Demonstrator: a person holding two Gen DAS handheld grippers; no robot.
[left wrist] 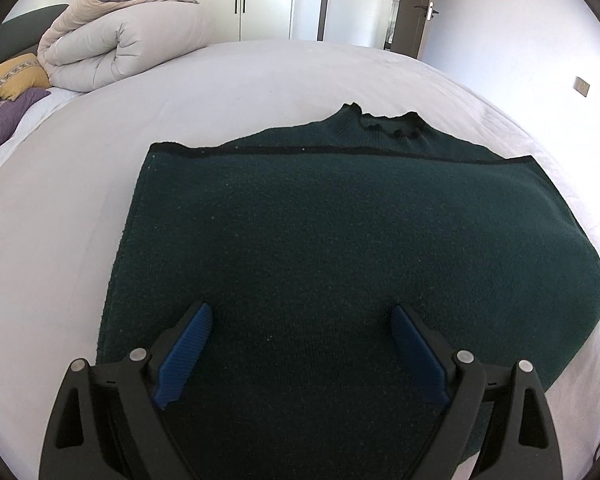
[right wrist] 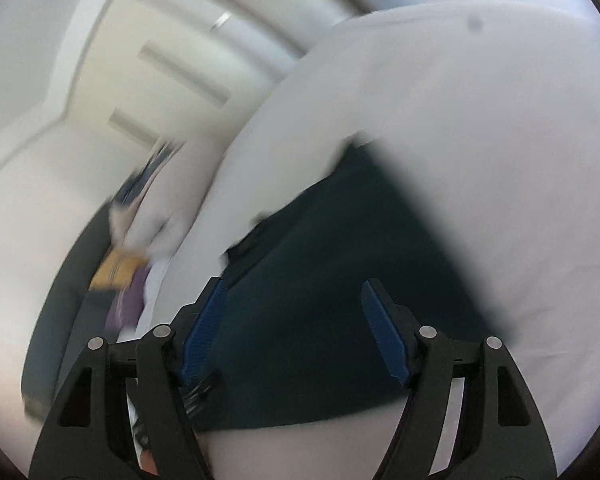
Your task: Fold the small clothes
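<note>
So: folded green sweater (left wrist: pixel 320 232) flat, collar away, long axis crosswise.

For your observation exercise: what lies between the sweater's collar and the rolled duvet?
Only bare white bedsheet separates the sweater collar from the duvet, in the left wrist view.
</note>
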